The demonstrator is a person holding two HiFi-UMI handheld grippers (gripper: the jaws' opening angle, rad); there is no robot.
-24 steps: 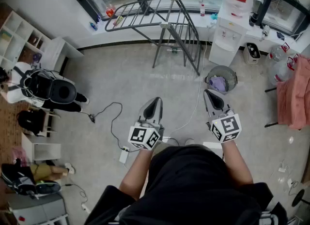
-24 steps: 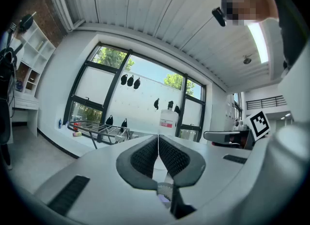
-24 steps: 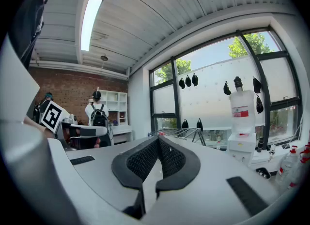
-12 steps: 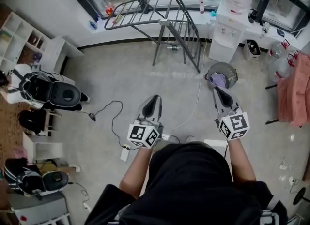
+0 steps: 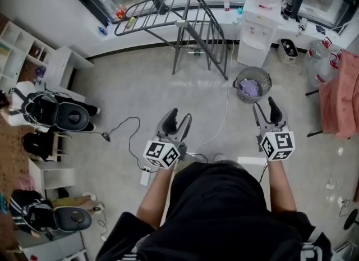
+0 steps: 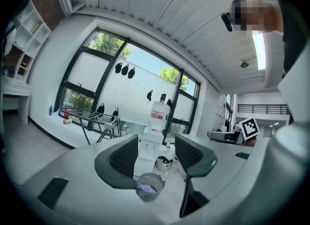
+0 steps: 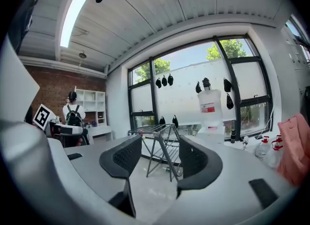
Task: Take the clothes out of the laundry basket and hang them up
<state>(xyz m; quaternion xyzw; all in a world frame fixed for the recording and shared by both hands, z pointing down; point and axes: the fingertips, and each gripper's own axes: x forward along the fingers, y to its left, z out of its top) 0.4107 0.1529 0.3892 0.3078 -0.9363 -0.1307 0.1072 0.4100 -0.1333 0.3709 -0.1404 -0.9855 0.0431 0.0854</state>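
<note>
A grey mesh laundry basket (image 5: 252, 84) with purple clothes (image 5: 248, 88) inside stands on the floor, just beyond my right gripper (image 5: 266, 107). Farther back, by the window, is the metal drying rack (image 5: 174, 18), with nothing hung on it. My left gripper (image 5: 178, 120) hovers over the floor to the basket's left. Both grippers' jaws are opening and hold nothing. In the left gripper view the basket (image 6: 149, 186) shows low between the jaws of that gripper (image 6: 154, 158). In the right gripper view the rack (image 7: 162, 146) lies straight ahead of the right gripper (image 7: 160, 158).
A water dispenser (image 5: 262, 13) stands behind the basket. Pink cloth (image 5: 336, 97) hangs at the right edge. A person with a backpack (image 5: 56, 111) sits at the left near white shelves (image 5: 22, 46). A cable (image 5: 132, 136) runs across the floor.
Both grippers' jaws have gone from shut to open. The right gripper has moved right and now sits just in front of the basket. The left gripper has barely moved.
</note>
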